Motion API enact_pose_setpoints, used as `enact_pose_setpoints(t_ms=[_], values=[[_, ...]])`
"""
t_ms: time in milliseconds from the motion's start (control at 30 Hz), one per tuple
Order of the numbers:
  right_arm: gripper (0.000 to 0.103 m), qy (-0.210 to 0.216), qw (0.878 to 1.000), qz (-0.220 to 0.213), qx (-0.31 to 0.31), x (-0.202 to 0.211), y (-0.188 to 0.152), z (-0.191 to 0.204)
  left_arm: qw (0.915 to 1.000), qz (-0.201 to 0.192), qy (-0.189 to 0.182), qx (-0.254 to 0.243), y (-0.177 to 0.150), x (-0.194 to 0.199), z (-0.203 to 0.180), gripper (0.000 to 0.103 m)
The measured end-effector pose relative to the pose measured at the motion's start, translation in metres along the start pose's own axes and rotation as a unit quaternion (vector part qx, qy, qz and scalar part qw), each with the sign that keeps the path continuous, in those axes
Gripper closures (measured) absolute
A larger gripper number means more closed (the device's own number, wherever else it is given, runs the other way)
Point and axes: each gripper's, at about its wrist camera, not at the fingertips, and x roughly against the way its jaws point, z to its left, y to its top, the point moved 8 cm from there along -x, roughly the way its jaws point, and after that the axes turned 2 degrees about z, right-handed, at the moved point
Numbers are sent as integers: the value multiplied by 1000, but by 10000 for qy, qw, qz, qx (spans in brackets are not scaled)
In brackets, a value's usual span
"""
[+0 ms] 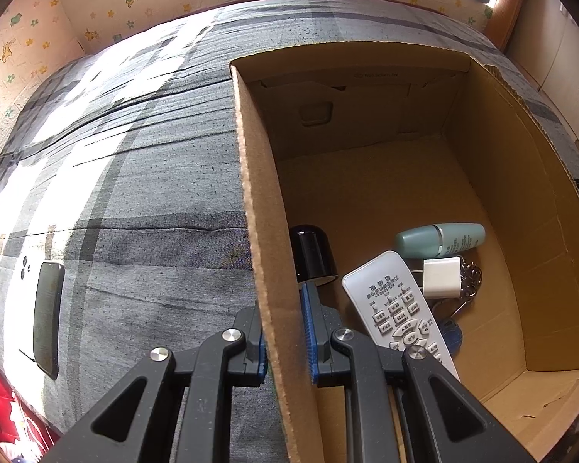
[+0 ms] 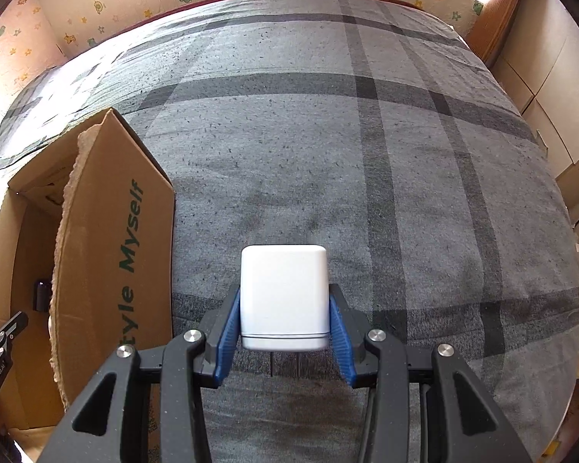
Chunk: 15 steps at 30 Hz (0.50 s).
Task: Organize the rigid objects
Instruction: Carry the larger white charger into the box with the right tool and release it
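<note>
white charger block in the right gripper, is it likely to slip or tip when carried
The white charger block looks smooth and glossy, so it may slide between the right gripper pads. It seems rigid and probably light. Gripped low near its prong end, it might pivot if jolted.

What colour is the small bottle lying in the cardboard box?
Pale mint green: the small bottle, in the cardboard box, shows best in the left wrist view.

Far half of box (image 1: 494, 177) floor bare; remote (image 1: 397, 305) and charger (image 1: 442, 277) crowd the near end.

Left gripper (image 1: 285, 332): jaws clamped, pointing steeply down. Right gripper (image 2: 284, 332): jaws part-spread around a load, pointing steeply down.
</note>
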Motion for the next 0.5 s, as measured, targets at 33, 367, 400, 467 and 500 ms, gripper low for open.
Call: enact_pose_setpoints(t_ms=[33,367,400,467,500], values=[[57,-2,10000,-7,0,3,-2,0,10000,-9,4,1,0,0,0,87],[57,-25,10000,-95,-5,31,-22,3,10000,-15,43,-17,0,2,-3,87],[57,-26,9999,-115,-1,35,-24,4,10000,-18,50,-22,0,2,-4,87],[57,-29,9999,-147,12,42,-27,6,10000,-27,54,-21,-1,2,-4,87],[57,-32,9998,-171,11,45,-28,8,10000,-29,52,-19,-1,2,-4,87]])
